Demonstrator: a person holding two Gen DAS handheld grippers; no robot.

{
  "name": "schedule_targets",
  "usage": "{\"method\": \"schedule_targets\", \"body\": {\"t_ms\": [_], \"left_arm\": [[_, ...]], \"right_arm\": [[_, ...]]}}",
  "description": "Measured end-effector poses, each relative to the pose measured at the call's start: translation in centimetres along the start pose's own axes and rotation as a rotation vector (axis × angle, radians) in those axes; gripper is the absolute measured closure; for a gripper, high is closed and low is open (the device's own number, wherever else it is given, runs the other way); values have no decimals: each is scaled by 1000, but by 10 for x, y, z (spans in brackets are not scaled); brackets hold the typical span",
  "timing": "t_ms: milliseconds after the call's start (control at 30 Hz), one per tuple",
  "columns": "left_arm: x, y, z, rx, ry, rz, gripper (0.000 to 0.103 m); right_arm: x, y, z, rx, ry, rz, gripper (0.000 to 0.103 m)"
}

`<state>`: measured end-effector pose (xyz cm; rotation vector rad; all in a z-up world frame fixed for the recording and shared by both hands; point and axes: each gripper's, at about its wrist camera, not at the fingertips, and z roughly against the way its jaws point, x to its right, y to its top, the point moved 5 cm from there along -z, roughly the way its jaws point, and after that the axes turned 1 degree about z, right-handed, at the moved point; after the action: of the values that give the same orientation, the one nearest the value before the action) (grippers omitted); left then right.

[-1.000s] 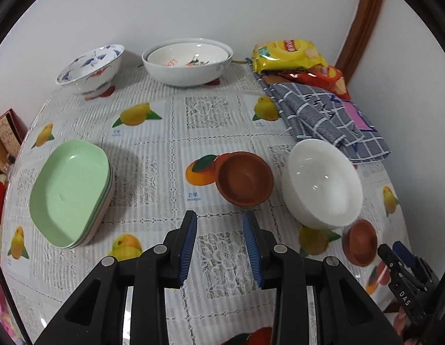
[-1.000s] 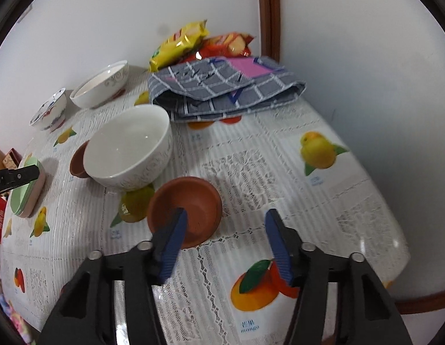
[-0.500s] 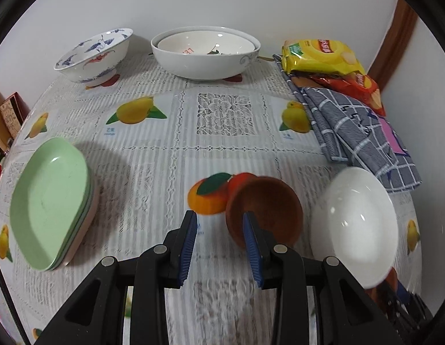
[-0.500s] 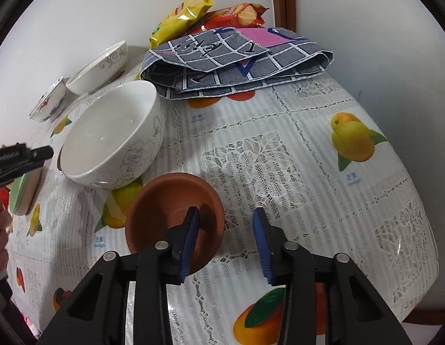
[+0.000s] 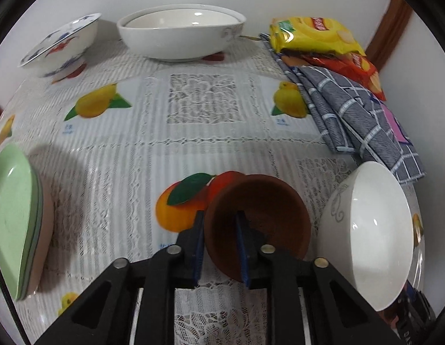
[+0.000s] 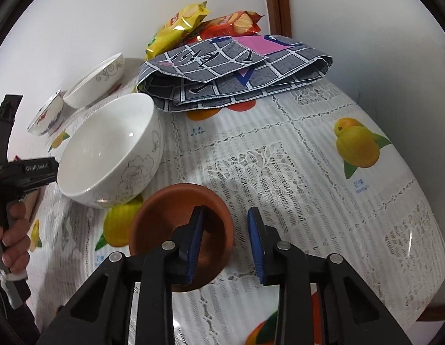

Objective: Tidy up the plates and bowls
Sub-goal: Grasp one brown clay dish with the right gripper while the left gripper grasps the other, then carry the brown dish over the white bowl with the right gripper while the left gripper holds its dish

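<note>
The left gripper (image 5: 219,247) has just been closing, and its fingers (image 5: 198,247) now pinch the near rim of a brown clay bowl (image 5: 268,201), one inside and one outside. That bowl sits mid-counter beside the white bowl (image 5: 372,247).

The right gripper (image 6: 226,247) has also been closing; its fingers (image 6: 193,244) straddle the rim of a second brown bowl (image 6: 165,215) near the counter's (image 6: 280,149) front edge, though a gap shows at the outer pad, so no grip yet.
</note>
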<state>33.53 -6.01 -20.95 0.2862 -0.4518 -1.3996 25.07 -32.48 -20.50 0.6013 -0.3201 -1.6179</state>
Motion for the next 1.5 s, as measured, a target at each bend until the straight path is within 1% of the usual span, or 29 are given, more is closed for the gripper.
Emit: {"method": "schedule_targets", "body": {"t_ms": [33,100,133,200,267,400,500,633,733,833,967,1133,1200,1333,1400,1500], "left_arm": [[0,1,-1,-4,-9,-9,85],[0,2,-1,-6,-23,-26,87],[-1,4,-1,-5,-34,-36,90],[-4,5,-1,-15,-65,-34,92],[-8,4,0,-28,-105,-34,94],[-17,-3,8,-29,-127,-79,95],[-25,-8,19,-30,-154,-107,95],[-41,-14,34,-41,-167,-114,95],[-47,-17,47,-34,-189,-133,95],[-50,-21,65,-14,-199,-156,95],[-52,-30,93,6,-188,-178,95],[-49,-44,131,63,-149,-187,95],[-47,-48,143,80,-141,-179,95],[-41,-53,172,129,-124,-161,95],[-39,-54,184,143,-126,-151,95],[-33,-56,200,155,-123,-157,95]], "right_arm": [[0,0,0,0,3,-9,84],[-1,0,-1,-3,18,-48,86],[0,0,0,-4,14,-64,88],[0,-1,1,-2,5,-88,91],[-2,-3,4,2,-12,-114,92],[-12,-8,14,22,-82,-137,94],[-24,-14,26,40,-106,-170,94],[-38,-22,35,25,-133,-209,94],[-49,-28,50,34,-159,-223,94],[-59,-36,77,78,-186,-219,94],[-71,-47,112,127,-178,-205,94],[-76,-54,134,154,-145,-192,94],[-76,-55,142,164,-116,-189,94],[-77,-53,155,169,-93,-164,94],[-78,-50,162,178,-88,-141,94],[-77,-44,172,202,-51,-139,94]]}}
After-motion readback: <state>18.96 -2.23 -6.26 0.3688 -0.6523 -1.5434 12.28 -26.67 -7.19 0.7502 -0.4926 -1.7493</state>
